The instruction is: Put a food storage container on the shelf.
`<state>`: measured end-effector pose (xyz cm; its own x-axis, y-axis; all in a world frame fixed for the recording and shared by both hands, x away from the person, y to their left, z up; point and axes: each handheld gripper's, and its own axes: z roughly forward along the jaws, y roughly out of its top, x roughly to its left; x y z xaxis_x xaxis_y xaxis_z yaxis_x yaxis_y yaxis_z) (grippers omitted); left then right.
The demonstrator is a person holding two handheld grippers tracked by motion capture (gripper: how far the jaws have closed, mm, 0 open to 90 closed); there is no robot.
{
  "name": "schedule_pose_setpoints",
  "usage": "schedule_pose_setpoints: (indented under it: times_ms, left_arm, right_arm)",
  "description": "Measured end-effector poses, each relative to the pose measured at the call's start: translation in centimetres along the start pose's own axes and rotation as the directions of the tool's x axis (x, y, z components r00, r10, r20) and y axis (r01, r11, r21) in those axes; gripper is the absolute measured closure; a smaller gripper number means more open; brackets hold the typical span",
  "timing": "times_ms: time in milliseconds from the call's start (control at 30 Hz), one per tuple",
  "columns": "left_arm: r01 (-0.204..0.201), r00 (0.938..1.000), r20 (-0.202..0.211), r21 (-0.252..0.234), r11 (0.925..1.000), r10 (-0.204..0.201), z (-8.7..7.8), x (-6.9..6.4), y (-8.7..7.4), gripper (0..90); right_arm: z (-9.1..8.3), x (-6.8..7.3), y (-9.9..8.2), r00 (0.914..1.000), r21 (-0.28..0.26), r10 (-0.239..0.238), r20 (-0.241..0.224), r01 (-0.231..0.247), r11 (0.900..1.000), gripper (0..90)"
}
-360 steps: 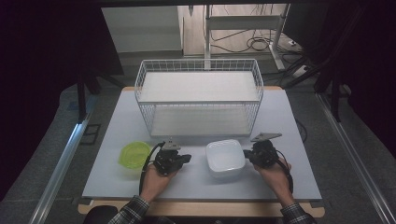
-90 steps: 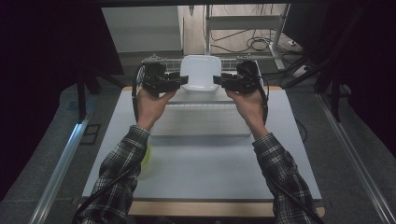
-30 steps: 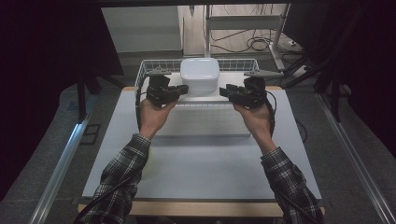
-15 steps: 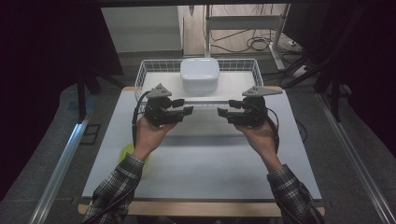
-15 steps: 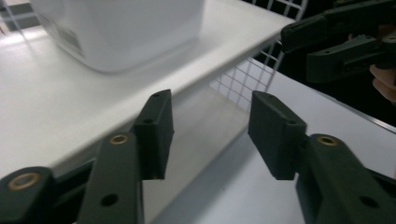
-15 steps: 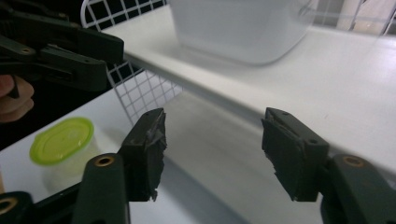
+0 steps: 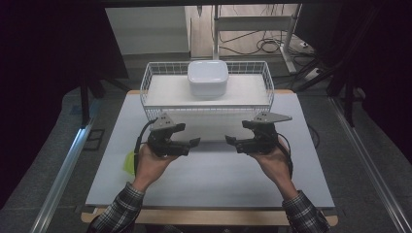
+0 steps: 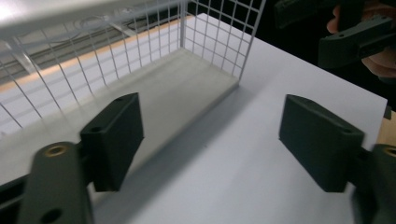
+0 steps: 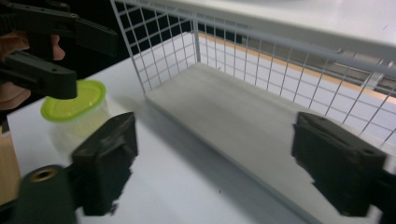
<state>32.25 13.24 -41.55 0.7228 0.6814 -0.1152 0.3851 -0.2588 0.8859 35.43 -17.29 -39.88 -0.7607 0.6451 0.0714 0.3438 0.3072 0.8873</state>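
On top of the rack: white container (image 7: pixel 208 77), sitting on the upper shelf of the wire rack (image 7: pixel 151 85), toward the back and about midway across; nothing touches it.
Change: you carried that container up between both grippers, set it down, and your hands have come back toward you and lower, over the open table.
Left gripper (image 7: pixel 194 143): jaws have just been opening and now stand wide apart with nothing between them; in the left gripper view they frame bare tabletop and the rack's lower shelf.
Right gripper (image 7: pixel 231 142): jaws have just been opening as well, wide and empty, tips pointed inward at the left gripper.
Meaning for the task: the container looks placed and released; I judge this item done and both grippers free for the next one.
Next candidate: cup with a green lid (image 9: pixel 74 103), on the table beside your left wrist; in the high view your arm covers most of it, so its exact position is unclear there.
Surface: white table (image 7: pixel 311 160), wooden front edge, otherwise bare.
Room: dim, dark curtains at both sides, cables on the floor behind.
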Motion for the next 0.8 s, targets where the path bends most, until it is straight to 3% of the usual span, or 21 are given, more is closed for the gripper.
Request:
schedule_pose_setpoints:
  times_ms: [167, 300, 400, 467, 567, 700, 800]
  left_arm:
    - [-0.027, 0.9996, -0.011, 0.037, 0.9989, 0.027, 0.4, -1.0, -1.8, 9.8]
    - [-0.047, 0.9989, 0.009, 0.018, 0.9987, 0.047, 0.1, -1.6, -3.3, 6.3]
    - [-0.044, 0.999, 0.009, 0.01, 0.999, 0.044, 0.0, -1.7, -4.8, 4.1]
    - [-0.02, 0.9996, 0.022, 0.015, 0.9997, 0.019, 0.1, -1.7, -6.0, 3.3]
    - [0.0, 0.9996, 0.027, 0.025, 0.9997, 0.0, 0.1, -1.9, -7.5, 2.1]
    - [-0.006, 0.9997, 0.026, 0.041, 0.9991, 0.005, -0.1, -2.3, -8.9, 4.5]
    - [-0.036, 0.9993, 0.007, 0.063, 0.9973, 0.036, -0.2, -2.7, -9.7, 4.8]
  right_arm:
    - [0.2, 0.3, -1.5, 1.0, 0.028, -0.008, -0.005, 0.008, 0.9996, 6.4]
    - [0.2, 0.5, -2.9, 1.0, 0.05, 0.005, -0.005, -0.005, 0.9987, 4.4]
    - [0.4, 0.8, -3.9, 0.9997, 0.08, -0.018, -0.014, 0.019, 0.9966, 2.2]
    - [0.4, 1.1, -4.6, 0.9992, 0.096, -0.04, -0.003, 0.04, 0.9946, 1.8]
    - [0.3, 1.6, -5.6, 0.9991, 0.099, -0.025, -0.034, 0.028, 0.9947, 1.4]
    - [0.2, 2.3, -7.2, 0.9985, 0.098, -0.025, -0.049, 0.029, 0.9947, 1.4]
    - [0.0, 2.6, -8.3, 0.9983, 0.107, -0.045, -0.036, 0.049, 0.993, 1.5]
